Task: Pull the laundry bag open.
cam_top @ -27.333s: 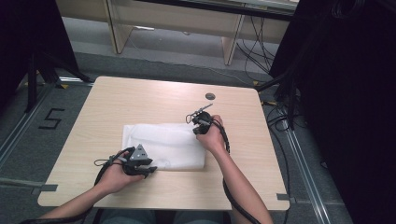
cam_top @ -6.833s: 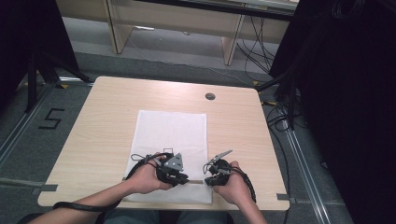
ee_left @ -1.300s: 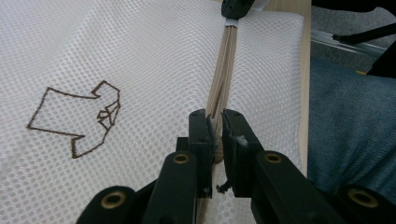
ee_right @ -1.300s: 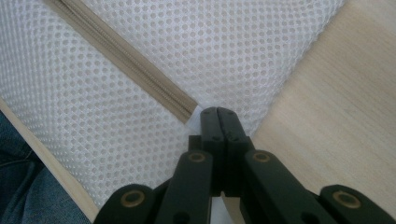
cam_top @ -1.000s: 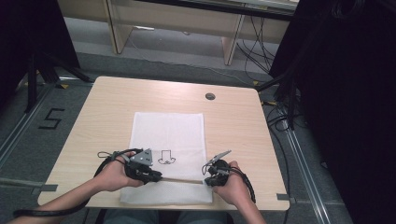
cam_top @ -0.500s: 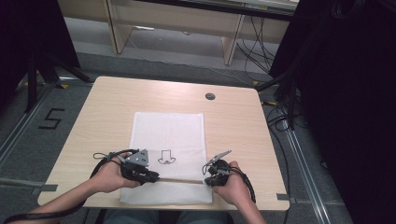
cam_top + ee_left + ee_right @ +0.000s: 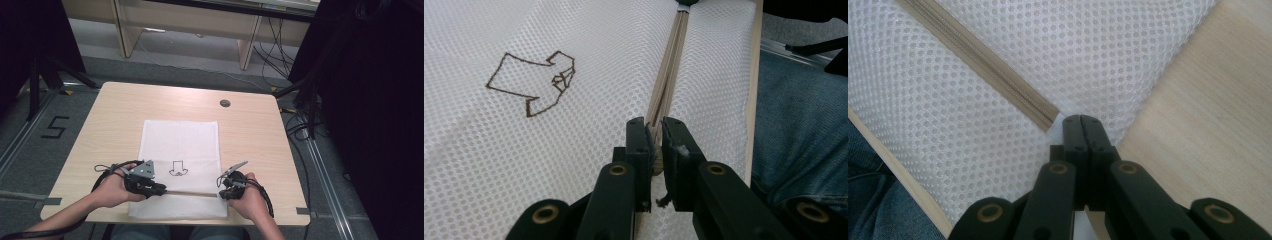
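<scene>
A white mesh bag (image 7: 180,135) lies flat on the table, with a small dark drawing (image 7: 177,169) on it and a beige zipper (image 7: 190,193) running across near its front edge. My left gripper (image 7: 161,190) is at the zipper's left part. In the left gripper view its jaws (image 7: 655,142) are pinched on the zipper pull, and the zipper (image 7: 669,65) runs away from them. My right gripper (image 7: 220,193) is at the bag's right edge. In the right gripper view it (image 7: 1080,120) is shut on the mesh just past the zipper's end (image 7: 1048,112).
The wooden table (image 7: 250,135) has bare room behind and beside the bag, and a round cable grommet (image 7: 225,103) at the back. The table's front edge (image 7: 754,100) and the person's jeans (image 7: 804,130) are close to the zipper. Cables lie on the floor at the right.
My left gripper has crept slightly to the left along the zipper line. The right gripper and the bag have stayed where they were.
</scene>
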Action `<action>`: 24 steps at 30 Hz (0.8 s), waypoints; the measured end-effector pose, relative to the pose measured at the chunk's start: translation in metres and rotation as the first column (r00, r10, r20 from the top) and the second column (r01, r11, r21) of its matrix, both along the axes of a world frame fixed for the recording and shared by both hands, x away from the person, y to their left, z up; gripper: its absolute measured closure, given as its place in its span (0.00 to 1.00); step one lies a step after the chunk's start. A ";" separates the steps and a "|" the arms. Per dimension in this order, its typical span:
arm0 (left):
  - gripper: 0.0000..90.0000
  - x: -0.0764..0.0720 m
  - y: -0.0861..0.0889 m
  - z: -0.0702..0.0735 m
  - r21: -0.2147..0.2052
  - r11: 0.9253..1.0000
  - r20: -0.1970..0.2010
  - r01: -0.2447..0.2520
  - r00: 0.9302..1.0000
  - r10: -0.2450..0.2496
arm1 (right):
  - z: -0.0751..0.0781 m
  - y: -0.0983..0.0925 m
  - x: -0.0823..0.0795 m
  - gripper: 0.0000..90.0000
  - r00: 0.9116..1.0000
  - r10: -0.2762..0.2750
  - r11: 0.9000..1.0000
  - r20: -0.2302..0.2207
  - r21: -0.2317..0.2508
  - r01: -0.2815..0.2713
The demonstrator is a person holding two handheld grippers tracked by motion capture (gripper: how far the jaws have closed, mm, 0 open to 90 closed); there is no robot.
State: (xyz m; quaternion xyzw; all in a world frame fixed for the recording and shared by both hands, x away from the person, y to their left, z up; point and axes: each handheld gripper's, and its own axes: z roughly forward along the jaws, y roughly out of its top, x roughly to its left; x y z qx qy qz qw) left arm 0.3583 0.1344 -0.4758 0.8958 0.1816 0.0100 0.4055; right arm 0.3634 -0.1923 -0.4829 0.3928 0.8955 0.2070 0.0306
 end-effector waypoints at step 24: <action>0.91 -0.001 0.013 -0.001 0.003 1.000 -0.001 -0.014 1.000 0.014 | 0.000 0.000 0.000 1.00 1.000 -0.008 1.000 -0.008 0.003 0.008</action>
